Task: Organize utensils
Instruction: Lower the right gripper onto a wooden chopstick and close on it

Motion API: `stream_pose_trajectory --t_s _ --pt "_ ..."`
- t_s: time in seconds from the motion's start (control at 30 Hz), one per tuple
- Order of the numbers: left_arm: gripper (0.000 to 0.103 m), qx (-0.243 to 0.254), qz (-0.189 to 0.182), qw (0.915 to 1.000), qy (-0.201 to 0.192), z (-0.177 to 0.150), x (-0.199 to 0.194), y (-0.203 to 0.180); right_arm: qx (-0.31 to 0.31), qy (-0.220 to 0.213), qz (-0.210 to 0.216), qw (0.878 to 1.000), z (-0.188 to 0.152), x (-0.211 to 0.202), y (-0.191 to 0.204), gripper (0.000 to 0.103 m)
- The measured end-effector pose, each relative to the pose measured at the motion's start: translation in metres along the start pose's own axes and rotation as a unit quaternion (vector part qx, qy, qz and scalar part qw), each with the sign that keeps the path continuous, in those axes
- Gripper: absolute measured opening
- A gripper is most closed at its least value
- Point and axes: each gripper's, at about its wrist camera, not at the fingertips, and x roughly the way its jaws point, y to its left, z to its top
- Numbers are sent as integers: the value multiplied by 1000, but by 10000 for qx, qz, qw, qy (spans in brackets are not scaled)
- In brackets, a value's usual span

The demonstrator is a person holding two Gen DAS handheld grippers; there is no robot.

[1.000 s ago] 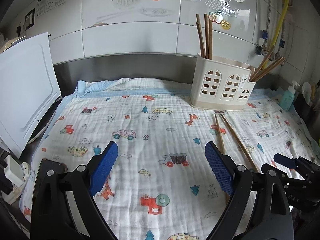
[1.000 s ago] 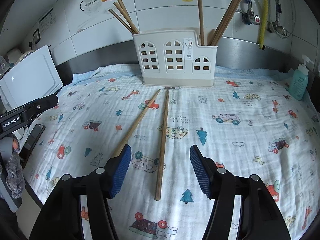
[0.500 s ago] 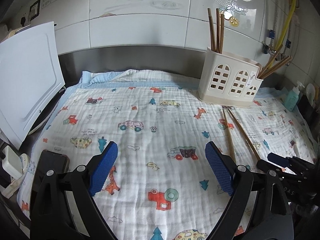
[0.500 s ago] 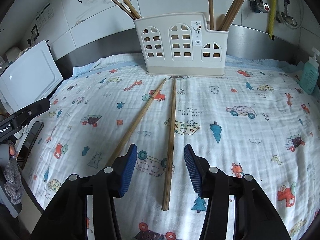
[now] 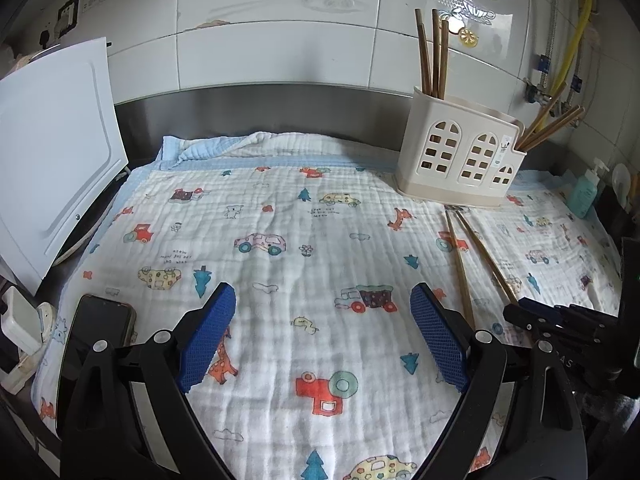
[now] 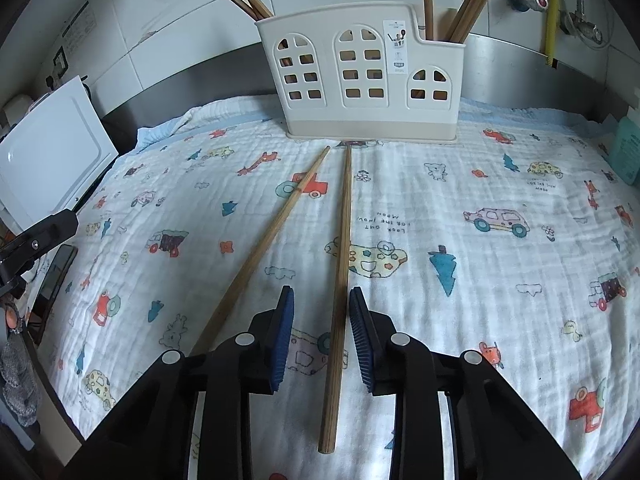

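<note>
The right tool (image 6: 321, 334), jaws just closing but not yet pressing, straddles the nearer chopstick (image 6: 340, 276), which runs lengthwise up the frame toward the holder (image 6: 360, 80). The left tool (image 5: 322, 338) gapes empty.

The printed cloth (image 6: 460, 184) carries the words "LOOK OUT FOR THE MOON", seen upside down from the right wrist; the holder's label (image 6: 397, 50) is too small to read.
</note>
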Motion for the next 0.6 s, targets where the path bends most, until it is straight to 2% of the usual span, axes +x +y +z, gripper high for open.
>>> stream_pose_trajectory --t_s 0.27,0.33,0.6 --pt "88 95 -76 9999 34 -2 0 -8 45 16 -90 9999 -1 2 -4 15" --pt "88 110 -120 9999 59 -4 1 -11 49 0 -142 9999 -2 2 -5 8" --pt "88 287 -320 9989 172 -13 4 -32 117 -104 -167 9997 -4 -7 -10 7"
